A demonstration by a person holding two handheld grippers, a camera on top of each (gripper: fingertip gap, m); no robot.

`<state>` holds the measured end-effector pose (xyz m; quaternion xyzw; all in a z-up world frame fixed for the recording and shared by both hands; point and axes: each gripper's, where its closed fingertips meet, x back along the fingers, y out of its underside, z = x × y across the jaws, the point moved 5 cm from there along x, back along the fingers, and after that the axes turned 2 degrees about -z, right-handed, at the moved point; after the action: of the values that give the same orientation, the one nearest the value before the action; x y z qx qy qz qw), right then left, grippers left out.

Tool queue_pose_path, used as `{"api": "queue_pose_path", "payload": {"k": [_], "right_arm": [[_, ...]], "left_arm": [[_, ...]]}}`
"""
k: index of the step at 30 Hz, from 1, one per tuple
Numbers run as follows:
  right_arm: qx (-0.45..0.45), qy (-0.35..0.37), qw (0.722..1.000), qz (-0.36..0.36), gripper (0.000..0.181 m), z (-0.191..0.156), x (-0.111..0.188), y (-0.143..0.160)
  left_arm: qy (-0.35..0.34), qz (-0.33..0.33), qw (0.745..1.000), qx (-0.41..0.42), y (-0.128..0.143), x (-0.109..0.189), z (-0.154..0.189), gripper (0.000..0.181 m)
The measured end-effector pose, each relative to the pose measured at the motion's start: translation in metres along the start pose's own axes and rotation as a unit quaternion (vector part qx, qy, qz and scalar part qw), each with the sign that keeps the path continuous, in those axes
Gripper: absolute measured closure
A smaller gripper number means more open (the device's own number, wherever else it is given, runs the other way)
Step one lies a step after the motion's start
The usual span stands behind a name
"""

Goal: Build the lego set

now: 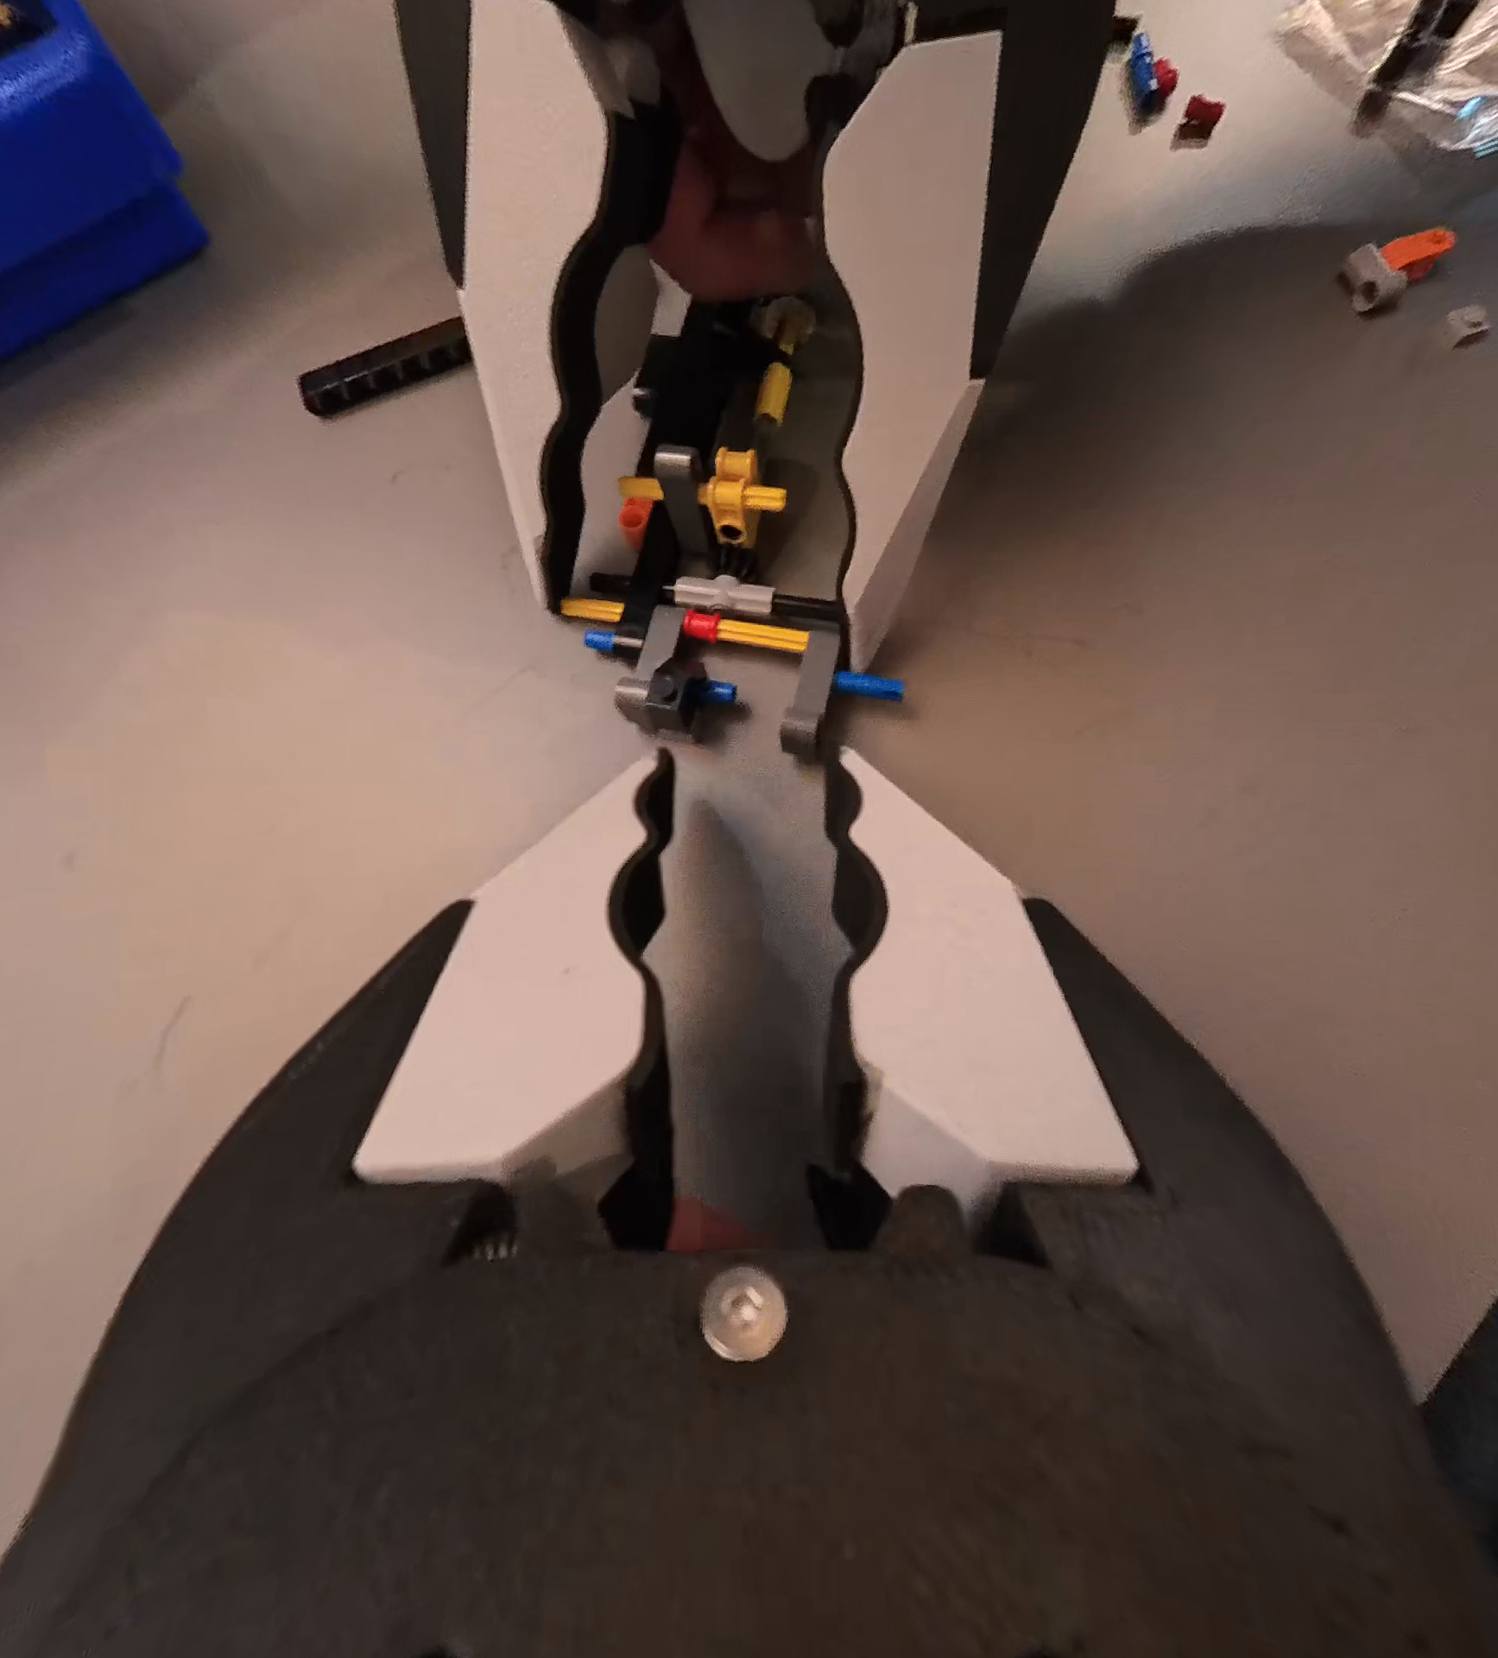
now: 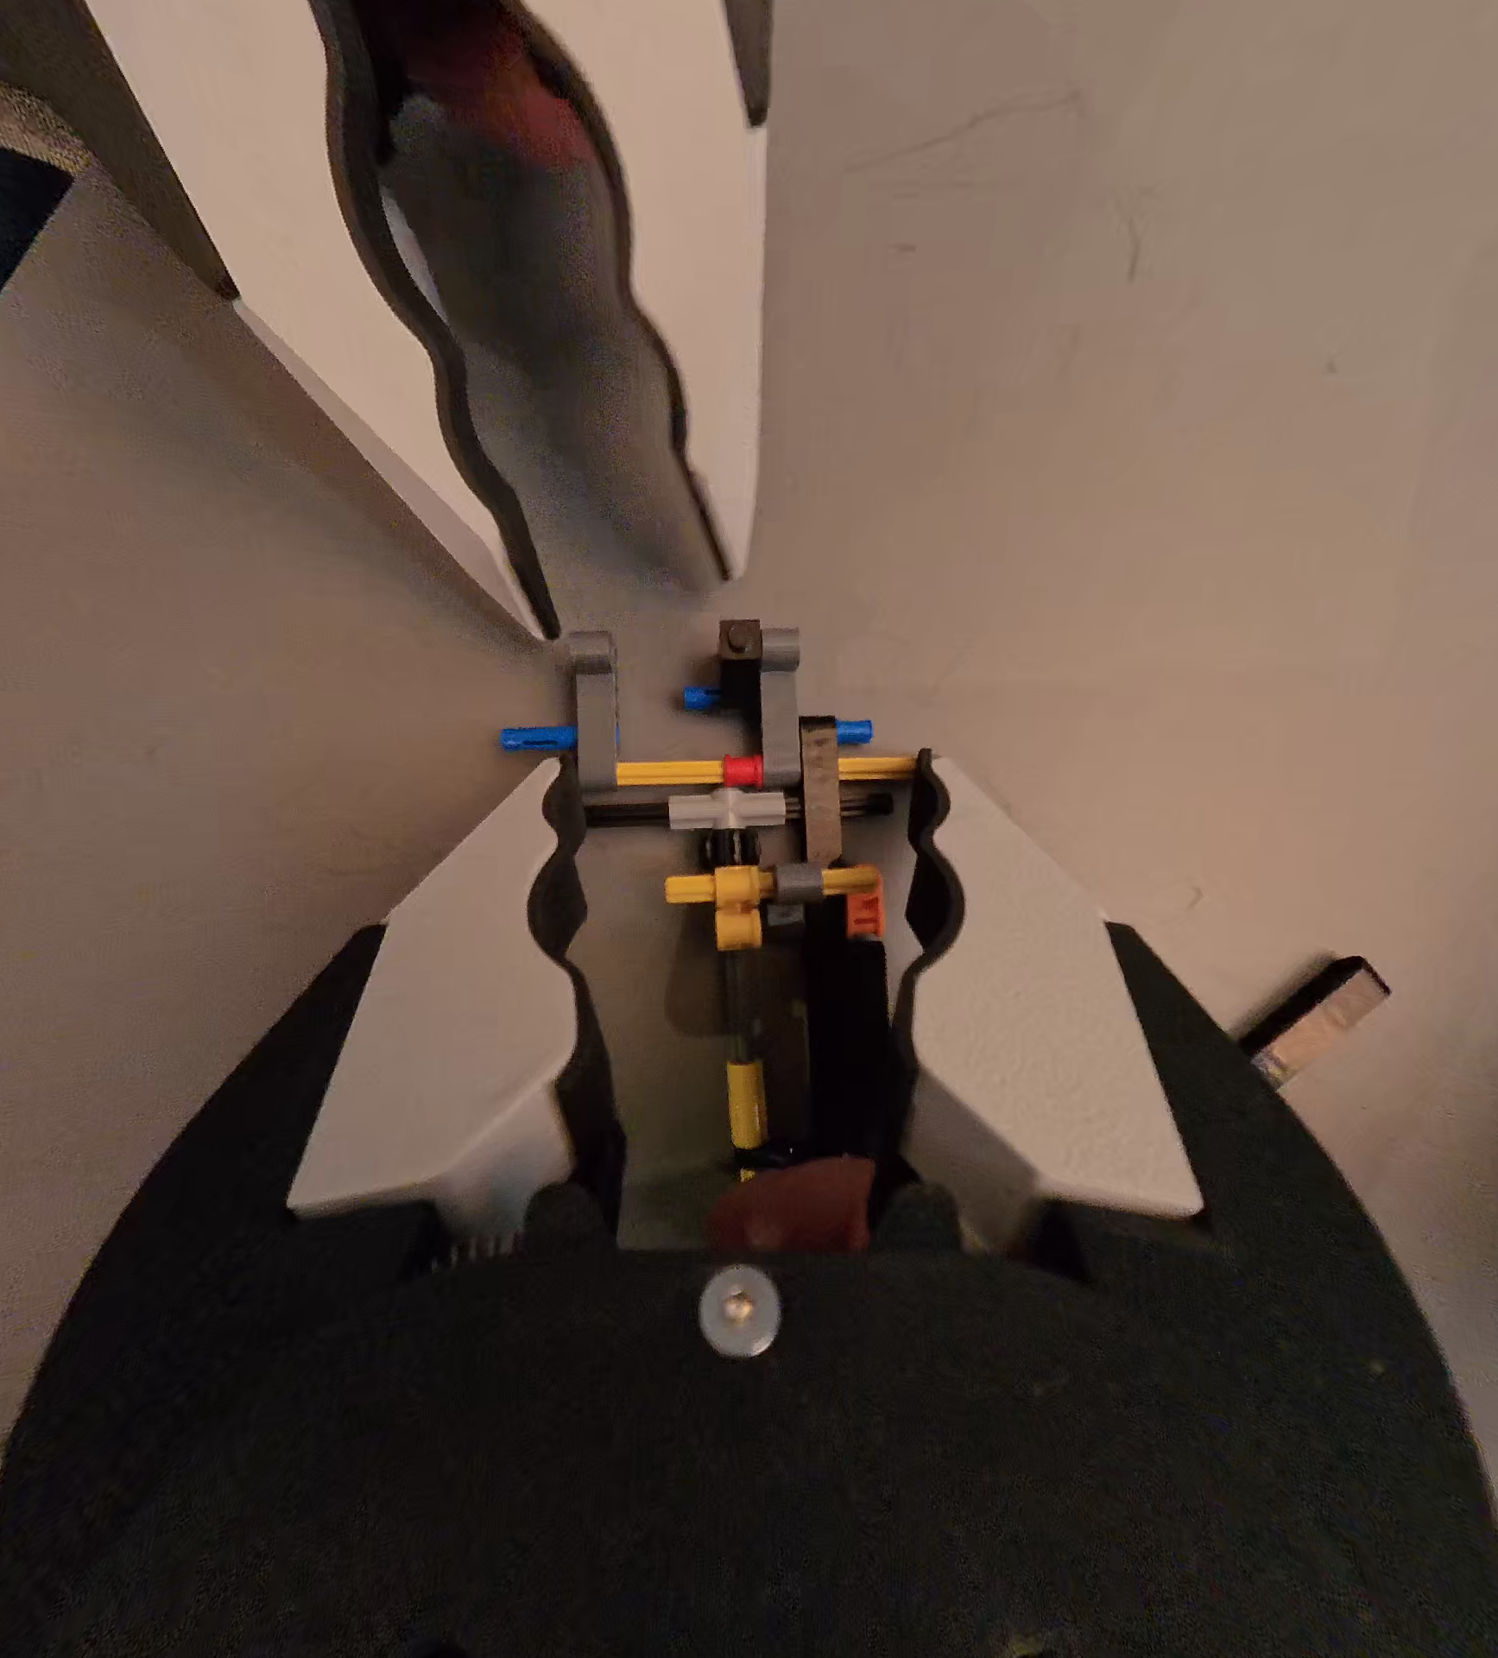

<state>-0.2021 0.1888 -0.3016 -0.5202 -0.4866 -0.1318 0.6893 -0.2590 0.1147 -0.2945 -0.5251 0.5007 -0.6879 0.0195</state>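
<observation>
A small lego assembly (image 1: 718, 574) of grey arms, yellow and black axles, blue pins and a red bush lies low over the beige table between my two grippers, which face each other. My right gripper (image 2: 745, 772) is shut across it, its fingers against the axle ends; it shows from the top in the left wrist view (image 1: 700, 610). My left gripper (image 1: 749, 761) has its fingers apart and nothing between them. Its tips are right at the ends of the two grey arms (image 2: 592, 682). It enters the right wrist view (image 2: 637, 601) from the top.
A blue bin (image 1: 36, 206) stands at the far left. A black beam (image 1: 386, 368) lies beside the right gripper. An orange-and-grey piece (image 1: 1400, 265), small grey, red and blue pieces (image 1: 1153, 72) and a plastic bag (image 1: 1445, 81) lie far right. The table edge (image 1: 1463, 1328) runs lower right. My right fingertips sit around 4 cm from my left ones. Both grippers' tips are roughly 20 cm from the orange-and-grey piece (image 1: 1400, 265).
</observation>
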Motion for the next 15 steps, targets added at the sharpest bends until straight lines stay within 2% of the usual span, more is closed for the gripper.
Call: {"api": "queue_pose_path", "payload": {"k": [1, 4, 5, 6, 10, 15], "right_arm": [[0.001, 0.0, 1.0, -0.001, 0.109, 0.0, 0.0, 0.0], [0.005, -0.002, 1.0, -0.003, 0.109, -0.001, 0.0, 0.0], [0.007, -0.004, 1.0, -0.004, 0.109, -0.002, 0.0, 0.0], [0.009, -0.005, 1.0, -0.005, 0.109, -0.002, 0.0, 0.0], [0.01, -0.007, 1.0, -0.004, 0.109, -0.003, 0.0, 0.0], [0.012, -0.006, 1.0, -0.004, 0.11, -0.004, 0.0, 0.0]], "left_arm": [[-0.009, -0.001, 1.0, -0.004, 0.0, 0.001, -0.002, 0.14], [-0.033, -0.007, 0.999, -0.021, -0.001, -0.004, -0.007, 0.107], [-0.033, -0.013, 0.999, -0.03, -0.002, -0.008, -0.008, 0.103], [-0.029, -0.017, 0.999, -0.034, -0.002, -0.012, -0.007, 0.105], [-0.007, -0.006, 0.999, -0.037, -0.007, -0.019, -0.002, 0.132], [0.002, -0.003, 0.999, -0.033, -0.007, -0.02, -0.002, 0.135]]}}
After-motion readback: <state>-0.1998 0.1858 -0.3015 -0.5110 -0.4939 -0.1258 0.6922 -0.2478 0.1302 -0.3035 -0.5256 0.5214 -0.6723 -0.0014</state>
